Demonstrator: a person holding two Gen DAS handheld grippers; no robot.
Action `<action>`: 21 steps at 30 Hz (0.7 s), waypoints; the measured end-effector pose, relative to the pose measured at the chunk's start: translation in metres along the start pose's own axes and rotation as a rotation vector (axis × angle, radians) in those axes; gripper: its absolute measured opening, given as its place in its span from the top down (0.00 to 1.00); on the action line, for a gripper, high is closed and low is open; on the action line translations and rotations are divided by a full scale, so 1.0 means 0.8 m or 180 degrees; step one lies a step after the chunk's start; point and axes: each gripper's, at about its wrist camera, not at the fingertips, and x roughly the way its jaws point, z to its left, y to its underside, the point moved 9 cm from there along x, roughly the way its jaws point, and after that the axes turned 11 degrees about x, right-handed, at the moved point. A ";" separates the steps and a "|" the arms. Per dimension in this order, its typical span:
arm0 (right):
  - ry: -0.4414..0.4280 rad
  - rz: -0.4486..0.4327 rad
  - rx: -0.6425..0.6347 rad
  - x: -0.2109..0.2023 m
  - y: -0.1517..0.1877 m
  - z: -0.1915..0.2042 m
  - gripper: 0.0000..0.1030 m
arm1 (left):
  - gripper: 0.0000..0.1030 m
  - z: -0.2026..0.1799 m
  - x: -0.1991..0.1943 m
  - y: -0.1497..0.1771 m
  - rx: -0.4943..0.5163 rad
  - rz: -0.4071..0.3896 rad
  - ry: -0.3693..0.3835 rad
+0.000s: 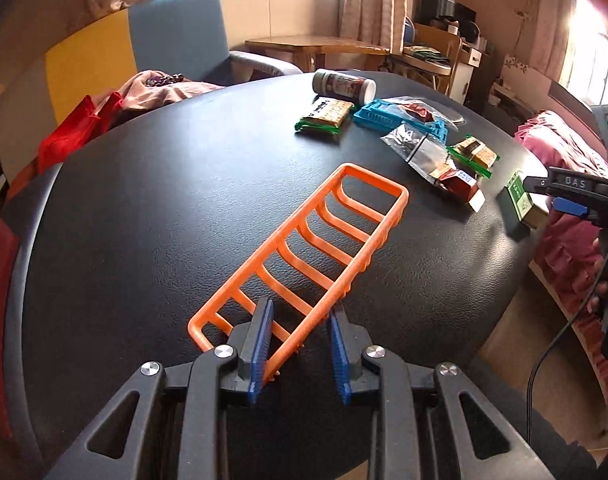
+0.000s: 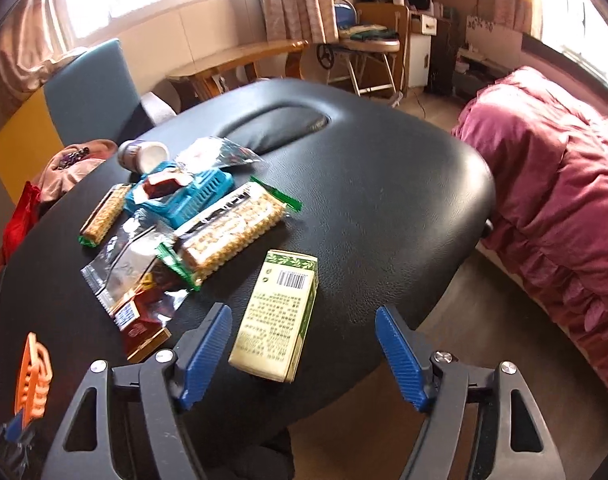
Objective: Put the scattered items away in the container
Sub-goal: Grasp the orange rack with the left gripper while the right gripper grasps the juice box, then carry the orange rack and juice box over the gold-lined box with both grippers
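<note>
Orange slatted rack [image 1: 304, 256] lies flat mid-frame on the bench, running diagonally. Upper right: a bottle [image 1: 343, 85] on its side, two cracker packs [image 1: 324, 115] [image 1: 474, 154], a blue basket [image 1: 398, 117] with a red snack in it, clear wrappers [image 1: 418, 146], a red box [image 1: 458, 186], and a green carton [image 2: 277, 316].

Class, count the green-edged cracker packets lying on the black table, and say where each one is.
2. One cracker packet lies left of the blue basket; the other lies right of it, near the green box. More could hide under the clear wrappers.
</note>
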 end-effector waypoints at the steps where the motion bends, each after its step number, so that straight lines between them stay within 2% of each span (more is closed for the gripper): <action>1: -0.0001 0.0027 0.0020 0.005 0.000 -0.001 0.29 | 0.74 0.001 0.000 0.000 -0.0014 0.0001 -0.0003; 4: -0.0043 0.0109 0.0050 0.014 0.001 0.000 0.41 | 0.74 0.003 -0.001 0.001 -0.0061 0.0000 -0.0008; 6: -0.0066 0.0175 0.0041 0.021 0.005 0.003 0.59 | 0.74 0.004 -0.002 0.002 -0.0092 -0.0001 -0.0016; 7: -0.0097 0.0225 0.0054 0.024 0.007 0.004 0.61 | 0.74 0.005 -0.002 0.003 -0.0106 0.0000 -0.0022; 11: -0.0100 0.0183 -0.0059 0.024 0.011 0.012 0.69 | 0.74 0.009 -0.004 0.004 -0.0168 -0.0005 -0.0034; 19: -0.0204 0.0231 -0.0196 0.019 0.022 0.024 0.71 | 0.74 0.019 -0.010 0.009 -0.0301 -0.0028 -0.0035; 21: -0.0254 0.0263 -0.0218 0.017 0.028 0.029 0.71 | 0.78 0.023 -0.014 0.010 -0.0343 -0.0048 -0.0037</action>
